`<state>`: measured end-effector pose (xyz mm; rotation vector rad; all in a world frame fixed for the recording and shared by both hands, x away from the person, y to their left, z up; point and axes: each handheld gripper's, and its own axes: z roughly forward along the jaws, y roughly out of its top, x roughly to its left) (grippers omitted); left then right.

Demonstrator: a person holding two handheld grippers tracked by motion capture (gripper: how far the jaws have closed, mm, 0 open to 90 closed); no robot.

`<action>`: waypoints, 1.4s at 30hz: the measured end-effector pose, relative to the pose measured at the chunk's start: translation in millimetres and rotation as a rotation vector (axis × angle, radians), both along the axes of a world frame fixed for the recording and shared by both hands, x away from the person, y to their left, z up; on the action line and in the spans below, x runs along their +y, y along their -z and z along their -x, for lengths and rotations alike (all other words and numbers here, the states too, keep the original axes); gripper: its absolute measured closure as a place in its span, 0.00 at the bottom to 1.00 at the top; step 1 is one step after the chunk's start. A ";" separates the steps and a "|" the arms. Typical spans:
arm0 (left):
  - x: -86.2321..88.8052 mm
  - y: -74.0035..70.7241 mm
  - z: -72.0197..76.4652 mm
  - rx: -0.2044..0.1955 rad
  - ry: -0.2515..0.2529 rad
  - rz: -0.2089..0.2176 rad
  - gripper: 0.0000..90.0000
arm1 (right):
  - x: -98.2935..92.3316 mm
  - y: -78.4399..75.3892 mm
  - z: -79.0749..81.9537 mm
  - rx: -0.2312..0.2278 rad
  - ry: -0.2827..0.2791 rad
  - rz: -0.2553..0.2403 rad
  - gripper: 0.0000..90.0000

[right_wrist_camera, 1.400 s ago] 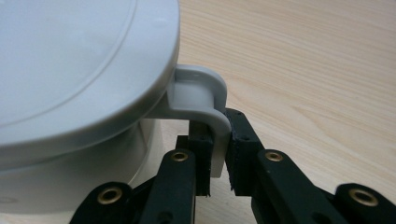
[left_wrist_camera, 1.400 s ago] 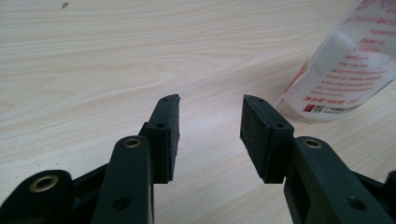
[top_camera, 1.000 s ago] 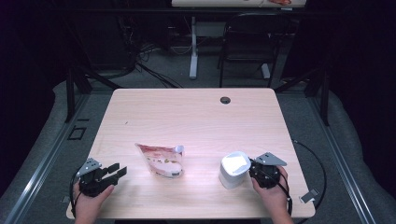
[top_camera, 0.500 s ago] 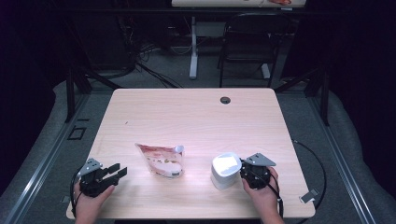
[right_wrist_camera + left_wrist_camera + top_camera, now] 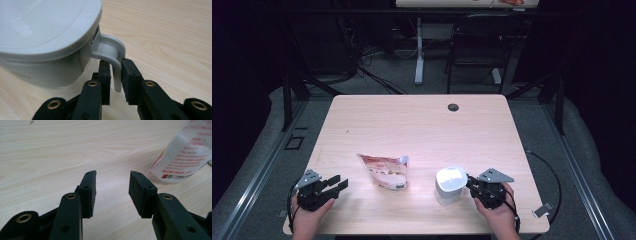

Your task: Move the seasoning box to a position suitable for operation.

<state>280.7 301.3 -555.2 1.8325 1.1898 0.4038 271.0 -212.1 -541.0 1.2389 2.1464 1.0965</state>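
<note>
A white lidded container point(image 5: 450, 184) point(image 5: 45, 37) stands on the wooden table point(image 5: 412, 125) near its front right. Its curved handle point(image 5: 110, 47) lies between the jaws of my right gripper point(image 5: 469, 185) point(image 5: 113, 62). These jaws have just been opening: the right pad lies against the handle and a thin gap shows at the left pad. A red and white pouch point(image 5: 386, 171) point(image 5: 185, 152) lies left of the container. My left gripper point(image 5: 339, 183) point(image 5: 112, 176) rests open near the front left, with nothing between its pads, and the pouch lies ahead to its right.
A round cable hole point(image 5: 453, 107) sits near the table's far edge. Beyond the table stand a chair point(image 5: 472, 50) and another table's leg point(image 5: 419, 50). A cable point(image 5: 552, 175) loops off the right edge.
The white container and my right gripper have shifted a little to the left along the front of the table. The left gripper and the pouch have kept still.
</note>
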 end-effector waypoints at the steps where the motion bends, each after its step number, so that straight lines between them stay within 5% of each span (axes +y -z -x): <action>1: -0.1 0.0 -0.4 0.000 0.002 0.000 0.64 | 0.1 -0.1 1.6 0.001 -0.005 -0.001 0.87; 11: -2.3 -0.3 -1.9 0.000 0.014 -0.001 0.64 | -5.7 -6.8 15.5 0.030 -0.047 -0.022 0.84; 22: -0.2 -1.1 1.3 0.000 0.012 0.002 0.64 | -10.2 -22.6 25.9 -0.011 -0.060 -0.043 0.86; 35: 1.4 -0.3 3.2 0.012 0.009 0.005 0.64 | -9.1 -45.4 18.1 -0.067 -0.036 -0.026 1.00; 42: -0.6 -0.3 3.2 0.011 0.018 0.001 0.63 | -7.4 -61.8 4.7 -0.018 -0.058 0.003 1.00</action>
